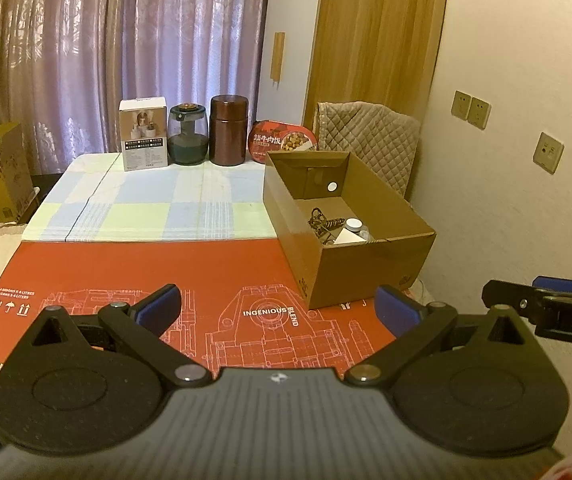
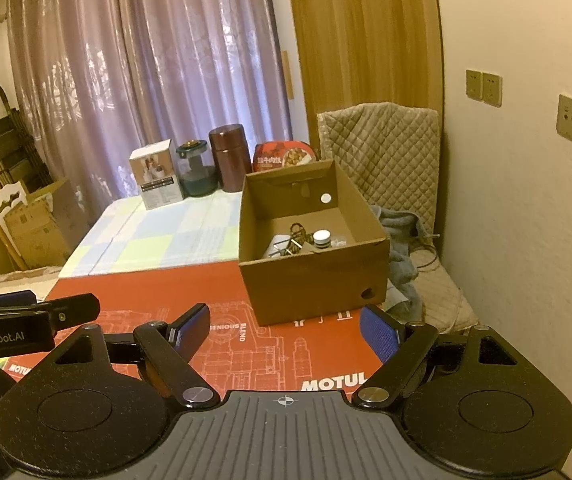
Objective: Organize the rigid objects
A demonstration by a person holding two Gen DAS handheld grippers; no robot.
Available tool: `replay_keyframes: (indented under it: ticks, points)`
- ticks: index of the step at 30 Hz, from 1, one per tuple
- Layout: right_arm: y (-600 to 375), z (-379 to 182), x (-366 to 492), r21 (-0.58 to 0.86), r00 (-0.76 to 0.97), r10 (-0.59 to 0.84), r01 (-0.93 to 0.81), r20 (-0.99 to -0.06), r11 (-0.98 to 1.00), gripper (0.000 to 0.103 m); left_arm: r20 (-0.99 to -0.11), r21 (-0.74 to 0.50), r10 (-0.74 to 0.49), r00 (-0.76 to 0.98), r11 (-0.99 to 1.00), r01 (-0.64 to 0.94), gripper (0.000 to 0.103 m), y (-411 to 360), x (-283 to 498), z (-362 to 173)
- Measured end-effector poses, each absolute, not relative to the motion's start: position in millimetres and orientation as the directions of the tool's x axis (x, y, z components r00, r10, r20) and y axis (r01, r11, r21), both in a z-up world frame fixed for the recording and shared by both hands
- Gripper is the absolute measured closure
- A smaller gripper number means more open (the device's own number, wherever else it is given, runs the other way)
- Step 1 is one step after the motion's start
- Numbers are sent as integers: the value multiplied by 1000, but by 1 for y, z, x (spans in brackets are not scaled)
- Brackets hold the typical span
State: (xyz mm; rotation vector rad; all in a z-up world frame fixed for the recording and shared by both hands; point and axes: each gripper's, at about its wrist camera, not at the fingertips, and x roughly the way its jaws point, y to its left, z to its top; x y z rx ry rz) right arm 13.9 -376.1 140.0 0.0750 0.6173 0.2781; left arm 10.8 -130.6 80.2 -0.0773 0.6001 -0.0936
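Left gripper: your jaws stand wide apart with nothing between the blue pads; it hovers over the red printed board.
Right gripper: jaws likewise spread wide and empty; it hangs just beside the left one, level with it.
Task items: four stand in a row along the far edge of the checked cloth, against the curtain: white carton, dark glass jar, brown canister, red food tub.
Cardboard box: open-topped, on your right of the table, already holding small items, including a white-capped bottle.
Bearing: the row lies straight ahead and well apart from both grippers; the box sits between your right gripper and the tub.
Long axis: carton, jar and canister stand upright; the tub stands on edge, leaning at the box's far side.
Nearer hand: in my judgement, the left for carton and jar, the right for canister and tub.
Risk: reaching the tub means clearing the box wall.
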Motion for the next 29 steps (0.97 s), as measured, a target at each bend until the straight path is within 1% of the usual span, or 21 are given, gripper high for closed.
replay_keyframes:
  ticks: [21, 29]
  points:
    - [-372, 133, 14, 152, 775, 279, -234, -568, 960, 24, -577, -109, -123, 807, 991, 73, 1, -130, 12, 71]
    - [-372, 131, 13, 151, 774, 279, -236, -569, 960, 24, -577, -139, -152, 803, 987, 86, 1, -125, 11, 67]
